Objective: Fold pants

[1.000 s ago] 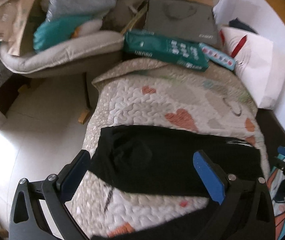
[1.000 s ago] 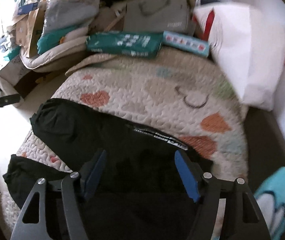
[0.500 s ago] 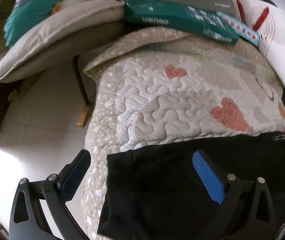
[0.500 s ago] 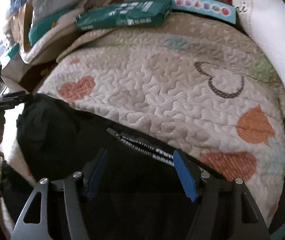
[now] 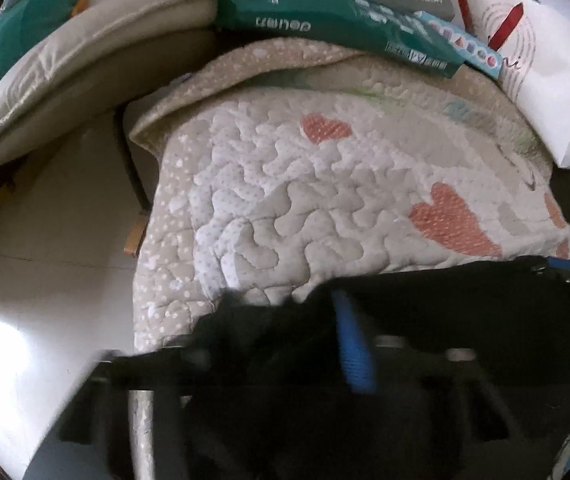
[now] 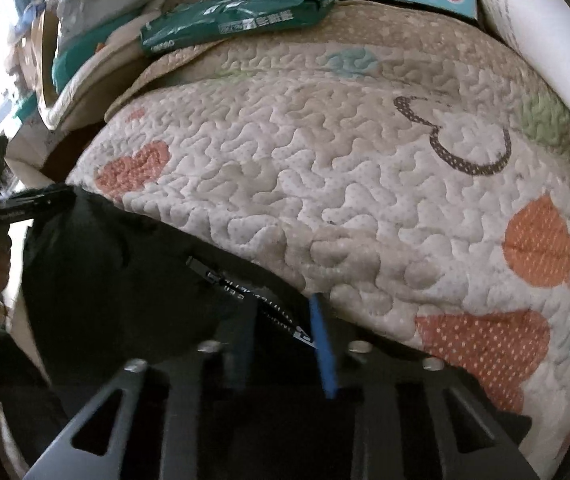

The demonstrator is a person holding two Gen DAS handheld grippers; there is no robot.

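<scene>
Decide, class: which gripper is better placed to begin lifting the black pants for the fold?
Neither clearly. The left gripper and the right gripper are both closing on the far edge of the pants, fabric between each pair of jaws. Lift together.

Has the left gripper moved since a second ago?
Yes. The left gripper has come down and forward toward the quilt; its jaws are closing on the black pants.

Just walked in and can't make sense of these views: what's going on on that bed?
A person is folding black pants spread on a heart-patterned quilt. Both handheld grippers are down at the pants' far edge, jaws closing with black fabric between them: the left gripper near one end, the right gripper at the zipper. No fold is made yet.
</scene>
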